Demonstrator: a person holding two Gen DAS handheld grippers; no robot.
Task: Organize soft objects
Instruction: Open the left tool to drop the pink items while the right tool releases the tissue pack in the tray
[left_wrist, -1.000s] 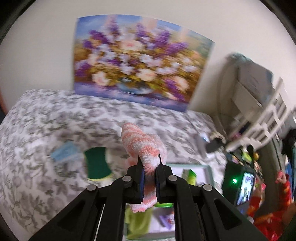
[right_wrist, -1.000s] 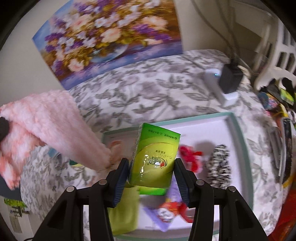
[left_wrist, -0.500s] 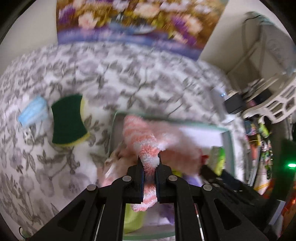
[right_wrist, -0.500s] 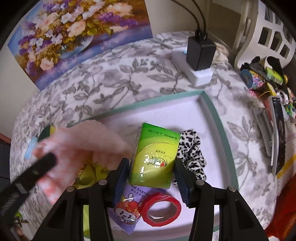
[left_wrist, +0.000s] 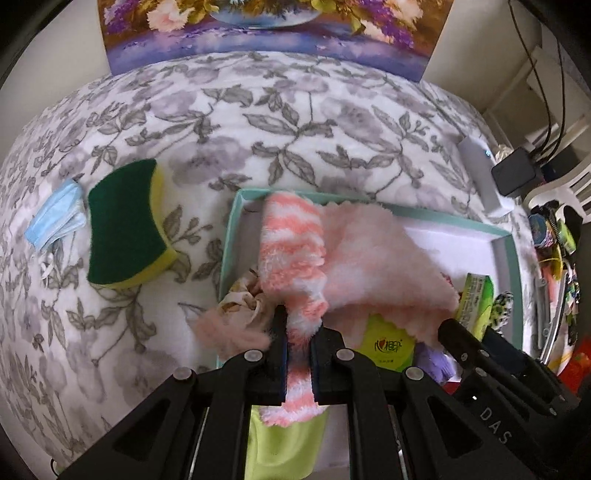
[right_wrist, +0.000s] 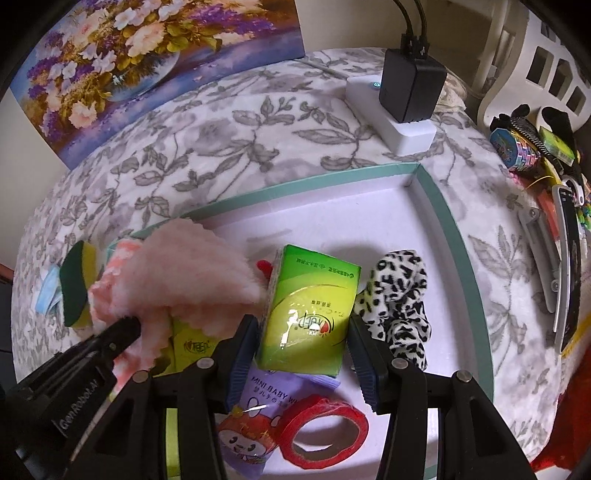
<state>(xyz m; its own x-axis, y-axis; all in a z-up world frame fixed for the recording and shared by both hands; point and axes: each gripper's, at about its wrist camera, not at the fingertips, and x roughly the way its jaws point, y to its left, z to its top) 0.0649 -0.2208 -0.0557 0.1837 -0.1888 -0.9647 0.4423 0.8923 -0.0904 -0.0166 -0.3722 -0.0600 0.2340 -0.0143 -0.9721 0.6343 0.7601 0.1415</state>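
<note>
My left gripper (left_wrist: 298, 343) is shut on a fluffy pink-and-white cloth (left_wrist: 291, 251) that drapes over the left part of the teal-rimmed white tray (left_wrist: 511, 254); the cloth also shows in the right wrist view (right_wrist: 184, 273). My right gripper (right_wrist: 303, 339) is shut on a green tissue pack (right_wrist: 310, 310) and holds it just above the tray floor (right_wrist: 332, 206). A leopard-print scrunchie (right_wrist: 399, 295), a red tape roll (right_wrist: 325, 432), a purple wipes pack (right_wrist: 255, 417) and a yellow-green pack (left_wrist: 388, 343) lie in the tray.
A green-and-yellow sponge (left_wrist: 125, 221) and a blue face mask (left_wrist: 55, 221) lie on the floral cloth left of the tray. A white power strip with a black charger (right_wrist: 406, 92) sits behind the tray. Clutter and a white basket (right_wrist: 546, 74) crowd the right edge.
My left gripper has lowered the pink cloth onto the tray's left side. My right gripper has moved forward and down over the tray with the tissue pack.
</note>
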